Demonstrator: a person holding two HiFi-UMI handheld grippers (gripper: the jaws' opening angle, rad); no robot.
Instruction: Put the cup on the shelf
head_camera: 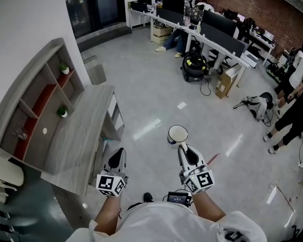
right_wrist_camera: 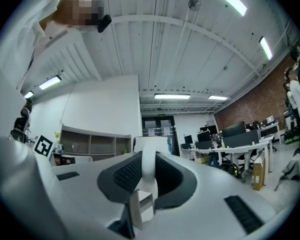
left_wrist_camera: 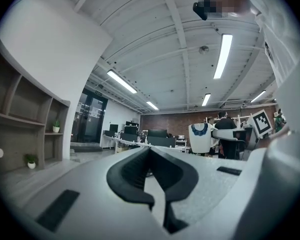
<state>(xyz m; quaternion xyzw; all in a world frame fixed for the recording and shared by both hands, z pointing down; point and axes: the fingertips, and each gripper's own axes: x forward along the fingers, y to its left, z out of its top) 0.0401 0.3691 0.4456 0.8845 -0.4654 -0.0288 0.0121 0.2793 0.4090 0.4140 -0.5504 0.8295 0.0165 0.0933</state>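
Against the white wall at the head view's left stands one grey shelf [head_camera: 28, 92] with red back panels; its near end is cut off by something pale at the frame edge. One grey counter [head_camera: 81, 135] sits just beside the shelf on its floor side. Two grippers hang over open floor beyond the counter, well apart from the shelf.

Left gripper [head_camera: 119, 153]: jaws pressed together, nothing between them in its own view. Right gripper [head_camera: 182, 146]: jaws clamped on the one white cup [head_camera: 178, 133], which is held in the air with its mouth up, well apart from the shelf. The right gripper view shows a white strip of the cup [right_wrist_camera: 149, 166] pinched between the pads; handle or wall, cannot tell.

Two small potted plants sit in the shelf, one [head_camera: 64, 68] in a far compartment and one [head_camera: 63, 111] nearer. One small clear object [head_camera: 21, 133] sits in a near compartment, too small to identify.
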